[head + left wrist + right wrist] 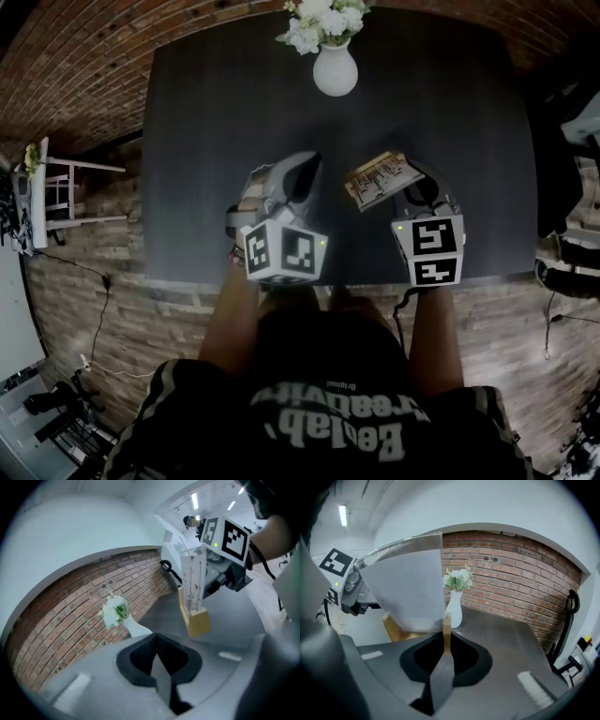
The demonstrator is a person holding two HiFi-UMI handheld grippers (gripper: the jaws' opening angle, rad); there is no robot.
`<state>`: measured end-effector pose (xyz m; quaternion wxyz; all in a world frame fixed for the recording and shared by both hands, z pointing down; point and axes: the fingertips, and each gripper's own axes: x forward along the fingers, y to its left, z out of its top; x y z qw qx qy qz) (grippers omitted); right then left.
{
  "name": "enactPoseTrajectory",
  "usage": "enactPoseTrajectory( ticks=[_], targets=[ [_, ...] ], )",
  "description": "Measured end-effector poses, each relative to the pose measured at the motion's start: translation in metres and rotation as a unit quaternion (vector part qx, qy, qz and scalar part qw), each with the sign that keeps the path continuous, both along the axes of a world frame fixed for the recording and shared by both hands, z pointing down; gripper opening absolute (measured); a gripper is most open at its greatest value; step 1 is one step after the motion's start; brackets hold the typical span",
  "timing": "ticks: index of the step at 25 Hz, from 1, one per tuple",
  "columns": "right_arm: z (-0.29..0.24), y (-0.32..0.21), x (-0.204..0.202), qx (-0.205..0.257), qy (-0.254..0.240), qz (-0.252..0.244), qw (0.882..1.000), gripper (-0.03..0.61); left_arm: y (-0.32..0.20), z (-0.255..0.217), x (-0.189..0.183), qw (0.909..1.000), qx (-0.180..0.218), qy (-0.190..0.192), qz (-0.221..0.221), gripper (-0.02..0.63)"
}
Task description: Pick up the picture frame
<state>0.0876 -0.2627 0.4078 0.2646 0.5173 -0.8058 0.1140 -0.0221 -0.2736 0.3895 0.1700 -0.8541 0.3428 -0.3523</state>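
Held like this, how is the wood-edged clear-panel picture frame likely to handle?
The wood-edged clear-panel picture frame is probably stiff: its panel shows no sag though pinched by one thin wooden edge. The clear panel looks smooth, so likely slippery and breakable if dropped. Gripped off-centre by the right hand-held gripper, it may twist.

Red brick wall [511, 569], dark table [234, 112], white ceiling, strip light [343, 515]
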Motion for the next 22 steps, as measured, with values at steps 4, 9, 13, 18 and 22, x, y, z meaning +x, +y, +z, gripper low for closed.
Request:
enactPoseTrajectory(
  ticks=[4,9,13,18,22],
  targets=[
    [-0.024,0.005,0.005,0.011,-0.022,0.001,1.0,0.052,0.011,-0.023,0.0,0.9999,0.014,0.0,-0.009,0.002],
    [-0.057,0.012,0.001,0.037,-0.014,-0.012,0.999,0.052,0.021,-0.049,0.002,0.9996,0.026,0.006,-0.005,0.002],
    [-0.084,0.021,-0.004,0.059,-0.008,-0.025,0.998,0.052,0.028,-0.074,0.002,0.9988,0.049,0.004,-0.007,0.002],
    [-0.109,0.027,-0.005,0.083,-0.01,-0.028,0.996,0.052,0.036,-0.099,0.002,0.9974,0.071,0.011,-0.008,0.002],
    [-0.127,0.029,-0.007,0.096,-0.007,-0.03,0.995,0.052,0.04,-0.114,0.002,0.9967,0.081,0.009,0.001,0.002]
  ],
)
